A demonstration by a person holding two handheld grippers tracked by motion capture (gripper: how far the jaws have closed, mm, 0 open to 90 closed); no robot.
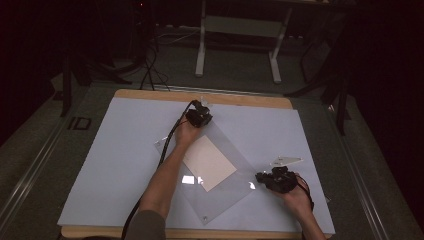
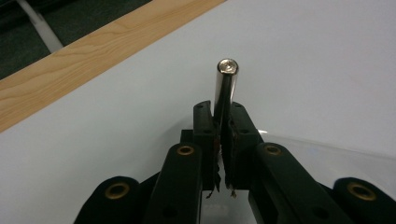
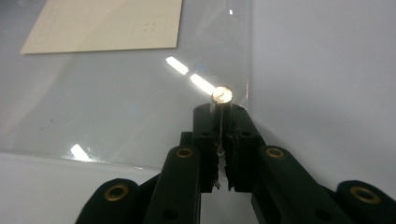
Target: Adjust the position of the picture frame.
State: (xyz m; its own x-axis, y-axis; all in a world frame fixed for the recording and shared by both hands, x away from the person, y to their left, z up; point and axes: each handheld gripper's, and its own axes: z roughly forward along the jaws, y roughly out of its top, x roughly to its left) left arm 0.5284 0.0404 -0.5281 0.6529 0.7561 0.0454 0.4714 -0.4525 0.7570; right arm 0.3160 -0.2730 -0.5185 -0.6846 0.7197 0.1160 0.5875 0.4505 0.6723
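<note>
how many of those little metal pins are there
2. One metal pin is clamped in the left gripper near the clear sheet's far corner; the other pin is clamped in the right gripper at the sheet's right corner. More may be hidden.

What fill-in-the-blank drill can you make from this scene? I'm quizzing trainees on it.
1. Each gripper is shut on a small metal ____.
2. The cream card lies under a clear ____ sheet.
3. The left gripper is near the table's ____ edge in the high view.
4. The right gripper holds its piece at the sheet's ____.

Missing words: standoff post (cylinder); plastic; far; corner
</note>
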